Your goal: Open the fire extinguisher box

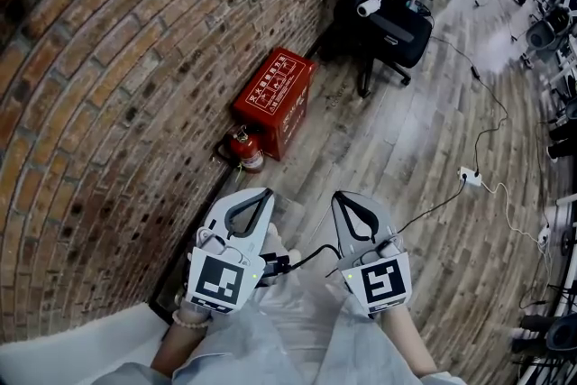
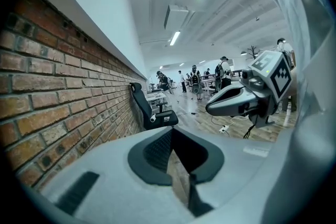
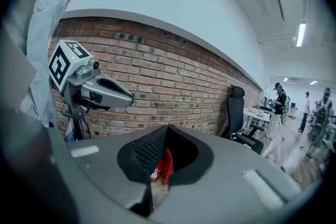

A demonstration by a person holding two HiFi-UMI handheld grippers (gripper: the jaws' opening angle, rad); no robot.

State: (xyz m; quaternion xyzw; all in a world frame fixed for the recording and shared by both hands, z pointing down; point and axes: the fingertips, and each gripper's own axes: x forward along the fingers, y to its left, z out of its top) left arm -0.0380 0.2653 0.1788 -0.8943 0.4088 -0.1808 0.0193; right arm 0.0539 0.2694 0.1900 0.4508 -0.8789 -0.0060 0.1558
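- Task isn't started, by our read: the fire extinguisher box (image 1: pixel 273 102) sits on the floor against the brick wall (image 1: pixel 108 104), upper centre of the head view, with its lid down.
- Contents: we can't see inside while the lid is closed.
- One red extinguisher (image 1: pixel 244 147) stands outside the box, just beside its near end, below-left of it in frame.
- The left gripper (image 1: pixel 260 194) and right gripper (image 1: pixel 343 197) are both clenched on nothing. They're at lower centre, aimed at the box and well apart from it.
- Left to do, we reckon: close in, get on the lid, lift it.

One red box (image 1: pixel 273 103), one extinguisher (image 1: pixel 243 146), one chair (image 1: pixel 383 4)
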